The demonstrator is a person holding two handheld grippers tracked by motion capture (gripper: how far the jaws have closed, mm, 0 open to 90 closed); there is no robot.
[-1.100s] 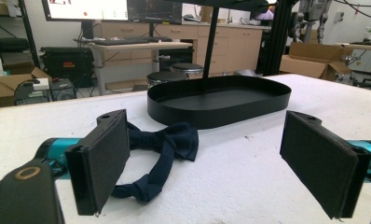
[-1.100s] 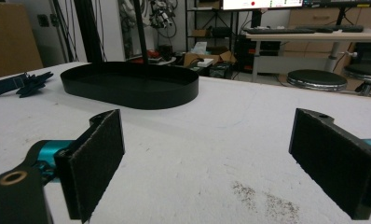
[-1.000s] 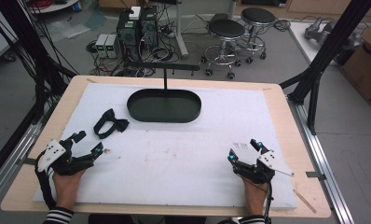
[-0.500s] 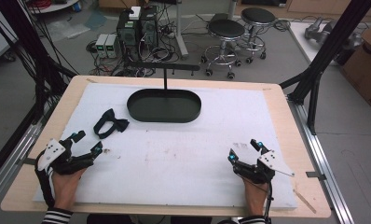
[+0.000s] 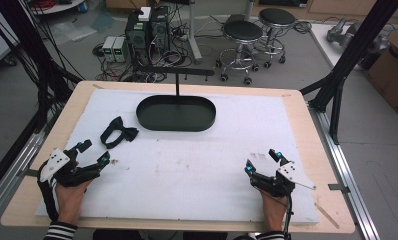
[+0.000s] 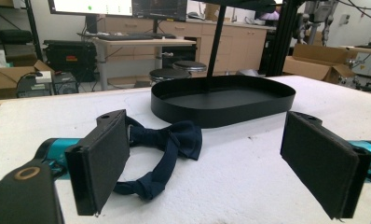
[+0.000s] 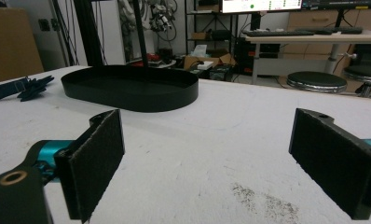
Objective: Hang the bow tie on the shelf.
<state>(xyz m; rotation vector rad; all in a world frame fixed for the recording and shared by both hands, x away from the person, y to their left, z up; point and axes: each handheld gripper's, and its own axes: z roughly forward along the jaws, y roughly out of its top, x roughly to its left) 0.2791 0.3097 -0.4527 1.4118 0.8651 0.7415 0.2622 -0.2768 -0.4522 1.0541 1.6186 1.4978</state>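
Observation:
A dark navy bow tie (image 5: 118, 134) (image 6: 161, 150) lies flat on the white mat, left of the black oval tray (image 5: 176, 113) (image 6: 223, 99) (image 7: 130, 88). A thin black post rises from the tray's far edge. My left gripper (image 5: 93, 152) (image 6: 207, 163) rests near the table's front left, open and empty, just short of the bow tie. At the front right my right gripper (image 5: 262, 159) (image 7: 207, 161) is open with nothing between its pads. In the right gripper view the bow tie (image 7: 20, 87) is at the far left.
The white mat (image 5: 197, 165) covers most of the wooden table (image 5: 307, 130). Black frame posts stand at both sides of the table. Behind it are stools (image 5: 242, 32), computer boxes and cables on the floor. A cardboard box (image 5: 394, 55) sits at the right.

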